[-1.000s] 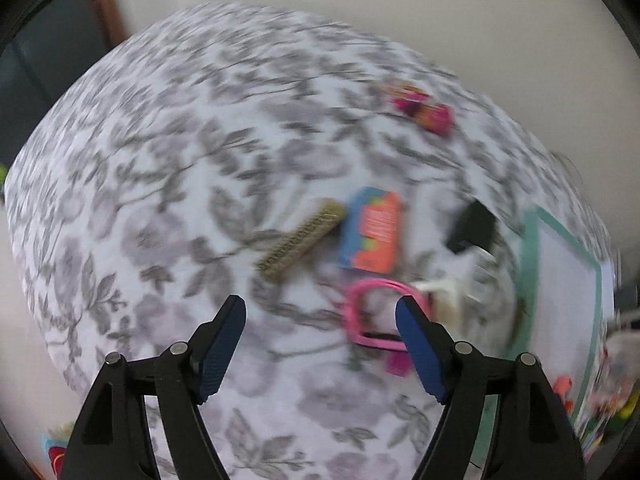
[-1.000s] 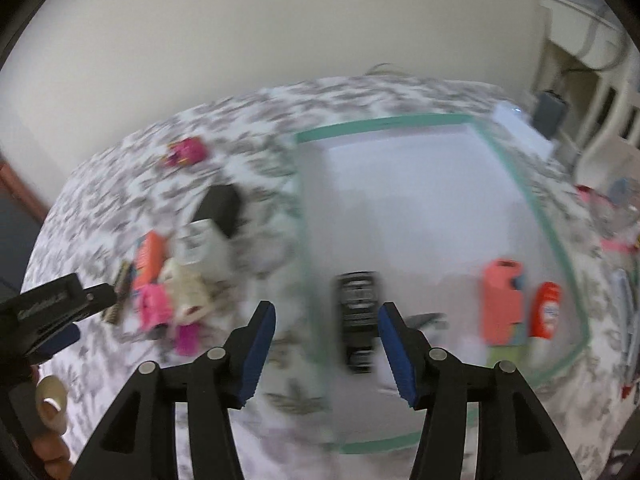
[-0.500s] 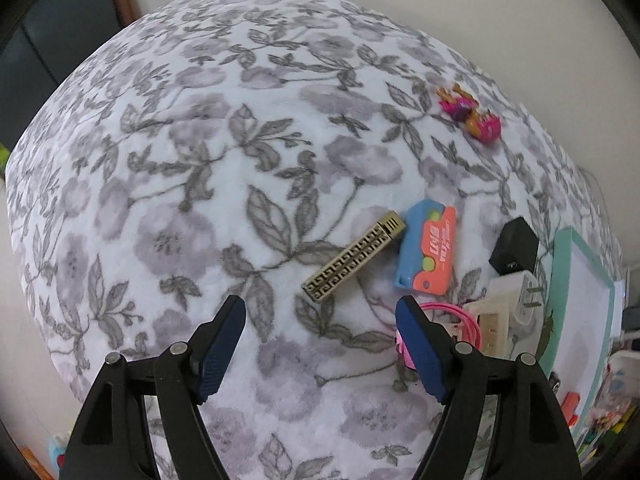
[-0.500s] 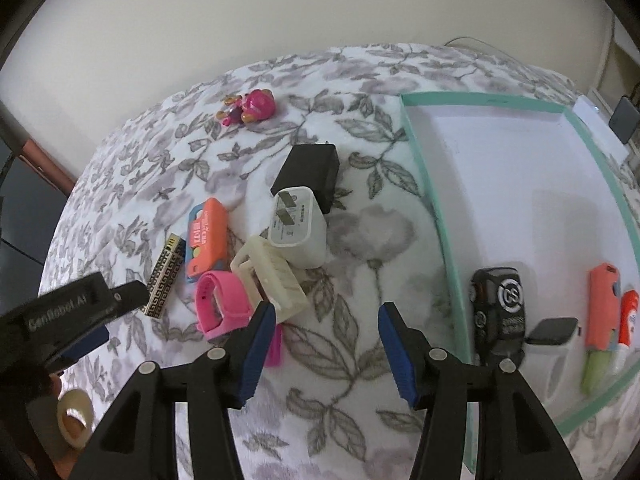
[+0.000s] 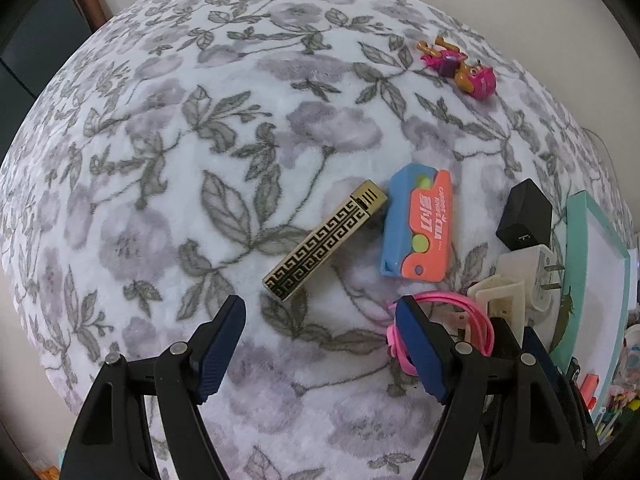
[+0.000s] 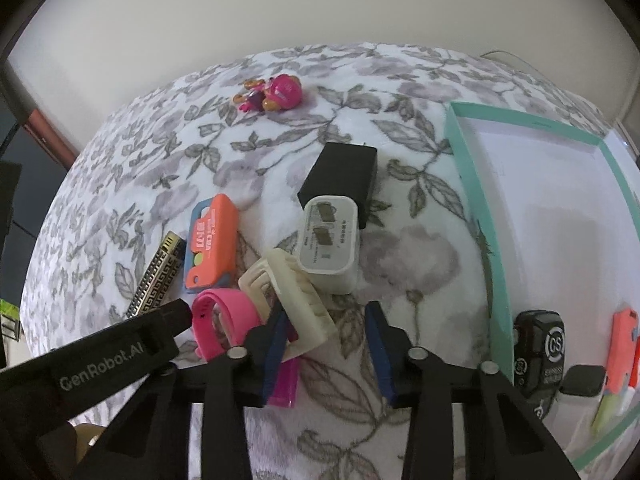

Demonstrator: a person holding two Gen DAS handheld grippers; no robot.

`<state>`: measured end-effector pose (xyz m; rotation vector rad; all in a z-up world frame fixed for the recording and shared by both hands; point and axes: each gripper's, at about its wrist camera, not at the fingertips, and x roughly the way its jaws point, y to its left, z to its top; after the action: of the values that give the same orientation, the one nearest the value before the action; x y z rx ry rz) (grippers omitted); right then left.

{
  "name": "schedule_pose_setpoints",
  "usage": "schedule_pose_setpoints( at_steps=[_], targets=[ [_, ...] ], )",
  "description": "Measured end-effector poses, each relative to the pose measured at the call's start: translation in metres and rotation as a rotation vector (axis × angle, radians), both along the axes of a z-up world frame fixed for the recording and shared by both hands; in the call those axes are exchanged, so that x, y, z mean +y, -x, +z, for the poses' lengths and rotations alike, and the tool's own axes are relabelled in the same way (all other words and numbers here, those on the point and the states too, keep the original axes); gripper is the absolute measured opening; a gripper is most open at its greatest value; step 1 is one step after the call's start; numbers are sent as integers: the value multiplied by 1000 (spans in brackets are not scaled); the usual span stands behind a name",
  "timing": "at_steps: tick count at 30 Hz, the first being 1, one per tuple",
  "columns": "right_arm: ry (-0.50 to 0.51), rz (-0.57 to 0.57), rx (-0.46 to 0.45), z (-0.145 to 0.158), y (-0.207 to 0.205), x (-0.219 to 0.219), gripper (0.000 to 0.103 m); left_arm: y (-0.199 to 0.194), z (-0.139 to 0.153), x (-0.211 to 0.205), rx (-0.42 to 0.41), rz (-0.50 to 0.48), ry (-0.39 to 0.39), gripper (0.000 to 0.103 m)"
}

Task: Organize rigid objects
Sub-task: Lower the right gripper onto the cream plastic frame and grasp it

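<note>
Now the cream clip point(image 6: 290, 300) lies on the floral cloth point(image 6: 400, 248), between a pink band point(image 6: 224, 322) and a white charger point(image 6: 330, 244). The right gripper point(image 6: 326, 350) has just been closing, its jaws apart, touching nothing. The left gripper point(image 5: 320, 344), marked "GenRobot.AI", is wide apart. The teal tray point(image 6: 478, 216) holds a "CS" watch point(image 6: 540, 354).

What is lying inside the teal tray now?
In the teal tray lie a black watch, a dark small block and an orange item. The picture edge cuts off the tray's near corner.
</note>
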<state>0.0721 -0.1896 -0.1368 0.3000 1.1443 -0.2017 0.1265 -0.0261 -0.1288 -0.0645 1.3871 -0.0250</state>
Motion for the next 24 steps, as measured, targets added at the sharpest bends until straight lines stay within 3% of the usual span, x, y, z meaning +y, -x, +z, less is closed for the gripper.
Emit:
schedule_pose_setpoints(
  at_steps=[4, 12, 24],
  targets=[
    [-7, 7, 5, 0, 1, -1, 27, -1, -3, -1, 13, -5, 19, 78],
    [-26, 8, 17, 0, 6, -4, 27, 6, -11, -11, 27, -38, 44, 78],
    [-42, 20, 33, 1, 16, -11, 27, 17, -24, -49, -8, -113, -14, 78]
  ],
)
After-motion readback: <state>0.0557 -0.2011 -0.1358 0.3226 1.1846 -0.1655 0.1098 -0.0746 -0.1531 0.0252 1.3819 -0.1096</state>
